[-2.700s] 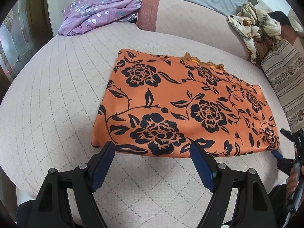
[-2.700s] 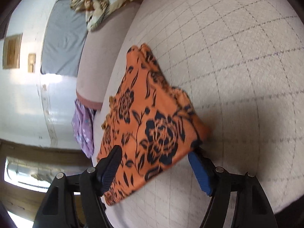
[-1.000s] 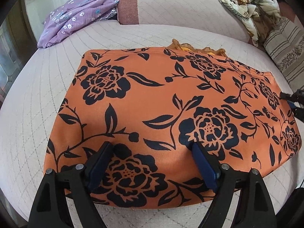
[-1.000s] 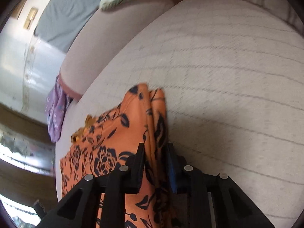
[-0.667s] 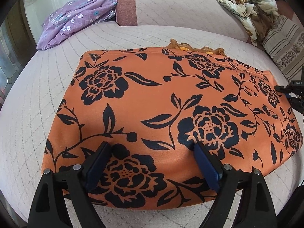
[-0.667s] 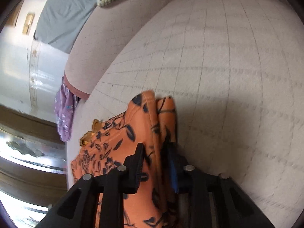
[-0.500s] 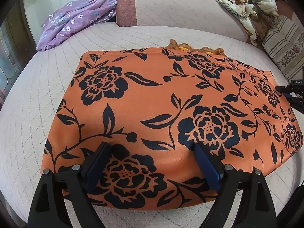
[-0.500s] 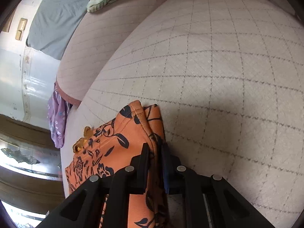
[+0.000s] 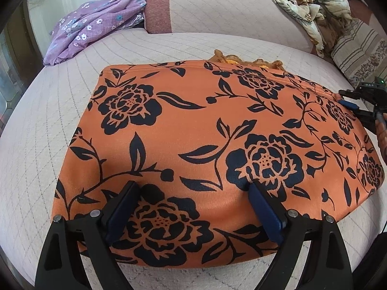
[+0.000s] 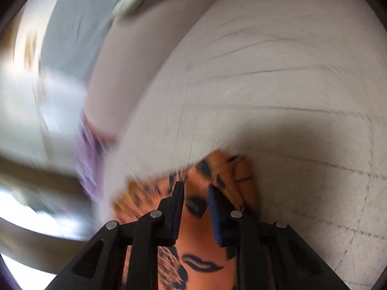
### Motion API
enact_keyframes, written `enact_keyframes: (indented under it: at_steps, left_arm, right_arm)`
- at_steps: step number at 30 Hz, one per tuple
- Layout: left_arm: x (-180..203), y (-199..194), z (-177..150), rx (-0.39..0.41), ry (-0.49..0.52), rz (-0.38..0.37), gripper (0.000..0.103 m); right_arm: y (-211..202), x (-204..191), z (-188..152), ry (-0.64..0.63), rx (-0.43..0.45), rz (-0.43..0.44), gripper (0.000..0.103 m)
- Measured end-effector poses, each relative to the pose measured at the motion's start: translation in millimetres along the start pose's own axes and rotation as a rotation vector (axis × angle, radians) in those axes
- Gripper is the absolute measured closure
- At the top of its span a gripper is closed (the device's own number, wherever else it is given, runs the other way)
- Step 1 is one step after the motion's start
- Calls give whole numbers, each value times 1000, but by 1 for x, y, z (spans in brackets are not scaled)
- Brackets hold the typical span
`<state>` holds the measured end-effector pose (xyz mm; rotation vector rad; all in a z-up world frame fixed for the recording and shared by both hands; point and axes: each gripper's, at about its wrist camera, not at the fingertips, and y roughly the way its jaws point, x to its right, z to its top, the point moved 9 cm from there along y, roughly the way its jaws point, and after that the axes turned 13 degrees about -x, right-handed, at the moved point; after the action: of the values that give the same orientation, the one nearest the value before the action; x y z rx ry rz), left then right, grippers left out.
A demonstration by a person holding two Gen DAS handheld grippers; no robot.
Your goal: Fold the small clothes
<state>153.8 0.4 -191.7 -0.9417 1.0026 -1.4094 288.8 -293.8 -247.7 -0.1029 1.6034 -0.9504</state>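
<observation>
An orange garment with black flowers (image 9: pixel 205 133) lies folded flat on the quilted bed (image 9: pixel 36 125). My left gripper (image 9: pixel 193 205) is open, its fingers resting on the cloth's near edge. My right gripper (image 9: pixel 348 104) shows at the cloth's far right corner. In the right wrist view, which is motion-blurred, the right gripper (image 10: pixel 194 198) is shut on that corner of the orange garment (image 10: pixel 200 241), with cloth between the pads.
A purple floral garment (image 9: pixel 96 29) lies at the back left by the padded headboard (image 9: pixel 217 7). A crumpled beige floral cloth (image 9: pixel 314 7) and a striped pillow (image 9: pixel 362 53) sit at the back right.
The right gripper stays clamped on the corner and swings with it, blurring its view. The left gripper and the cloth under it hold still.
</observation>
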Motion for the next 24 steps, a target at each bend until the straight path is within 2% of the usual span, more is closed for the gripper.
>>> enact_keyframes:
  at_steps: [1,3,4,6,7,9,12,14,15,16,17,18,19,21,24]
  left_arm:
    - [0,0,0,1,1,2,10]
    - [1,2,1,2,-2,11,9]
    - [1,2,1,2,-8,14,8]
    - [2,2,1,-2,-17,17,8]
    - [2,1,1,-9,-25,14,8]
    - [0,-1,-1,-22,-40,6,8]
    - [-5,-12,-4,-23,-89,-21,8]
    - [-10,-23,-6,-1,-108,-17,8]
    - [-12,-26,-7,5,-111,-14,8]
    - [-14,-31,-8,10,-113,-11,8]
    - [-16,-35,-9,11,-112,-9,8]
    - [-19,-41,-12,18,-111,-4,8]
    - [-22,-45,-13,27,-112,0,8]
    - [-28,-51,-14,44,-124,4,8]
    - [-35,-52,-19,39,-163,-21,8]
  right_arm:
    - [-8,0,-1,-5,28,-26,79]
    - [-19,-11,-10,-101,48,-147,77]
    - [-24,-16,-17,-133,55,-176,75]
    - [-39,-22,-34,-146,76,-182,52]
    - [-45,-21,-40,-143,84,-178,34]
    - [-60,-29,-61,-152,109,-127,34]
    - [-67,-55,-106,-202,70,-6,34]
    - [-53,-63,-138,-245,7,37,28]
    - [-40,-57,-151,-268,-41,9,28]
    - [-31,-42,-157,-262,-53,-61,28]
    - [-26,-23,-157,-219,-57,-136,33]
    - [-26,-13,-158,-170,-50,-130,33]
    - [-37,-15,-159,-144,-7,-80,33]
    - [-48,-30,-166,-177,26,-77,31]
    - [-43,-47,-184,-250,-21,-32,28]
